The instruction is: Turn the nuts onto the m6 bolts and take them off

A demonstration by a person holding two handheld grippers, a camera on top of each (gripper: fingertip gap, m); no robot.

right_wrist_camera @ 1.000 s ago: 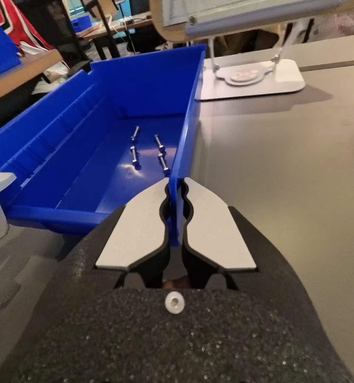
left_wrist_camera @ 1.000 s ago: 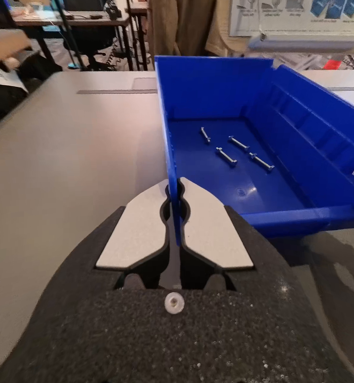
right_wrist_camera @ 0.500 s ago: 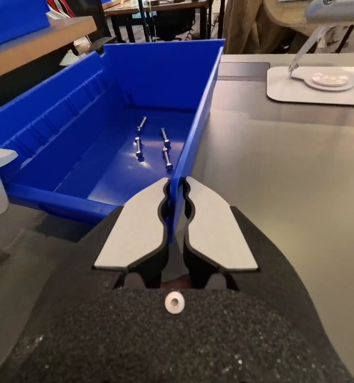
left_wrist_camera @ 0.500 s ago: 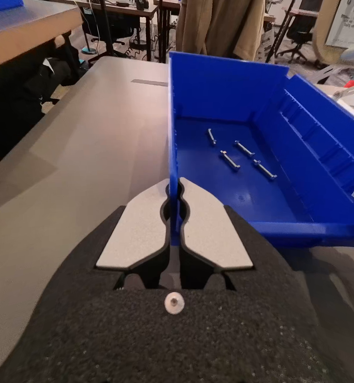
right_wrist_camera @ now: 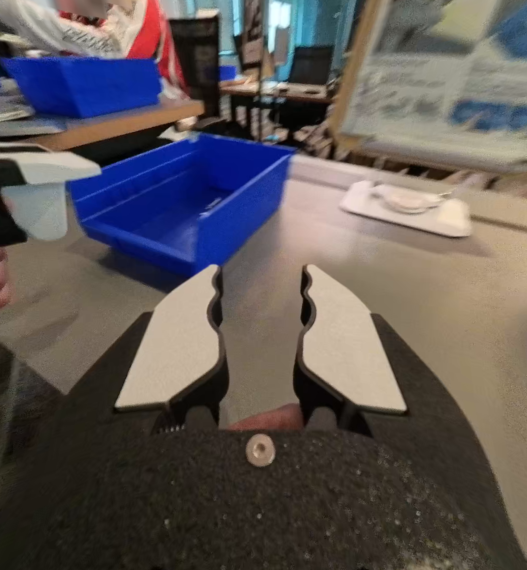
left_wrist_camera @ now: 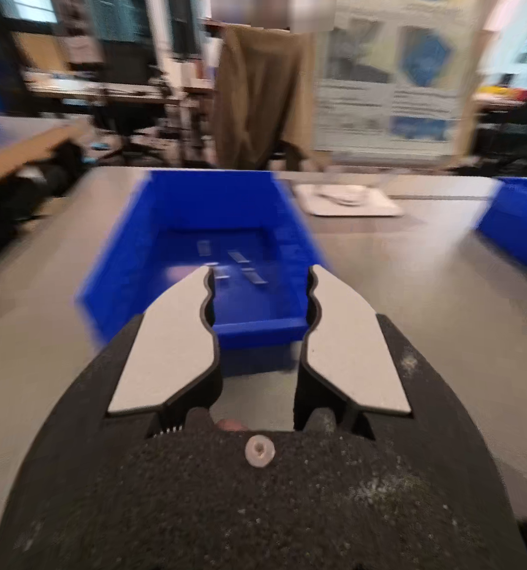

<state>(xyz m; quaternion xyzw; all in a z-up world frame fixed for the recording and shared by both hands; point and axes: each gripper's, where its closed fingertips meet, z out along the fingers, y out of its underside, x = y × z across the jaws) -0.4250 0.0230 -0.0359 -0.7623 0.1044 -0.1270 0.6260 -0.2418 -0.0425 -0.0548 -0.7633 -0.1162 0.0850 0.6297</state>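
Both grippers have let go of the bin (left_wrist_camera: 194, 216). A second ago, and half a second ago too, each was clamped on a side wall near the front corner: the left gripper (left_wrist_camera: 259, 271) on the left wall, the right gripper (right_wrist_camera: 260, 268) on the right wall. Now both stand with fingers wide apart and nothing between the pads. The left gripper has swung round to face the bin's low front rim, with the bin floor showing through the gap between its fingers; the right gripper has drawn back and to the right, so that only bare table (right_wrist_camera: 379, 293) lies between its fingers, and the bin (right_wrist_camera: 175, 197) sits ahead and to its left, clear of the tips. Both views are smeared by motion, where the earlier ones were sharp. The bolts (left_wrist_camera: 240, 268) lie on the bin floor as before, four pale streaks near the middle, too blurred to tell whether nuts are on them. The left gripper (right_wrist_camera: 37, 191) now shows at the left edge of the right view, above the table and just short of the bin. A second blue bin (left_wrist_camera: 521, 222) appears at the right edge of the left view, and a white stand base (left_wrist_camera: 348, 200) lies behind the first bin.
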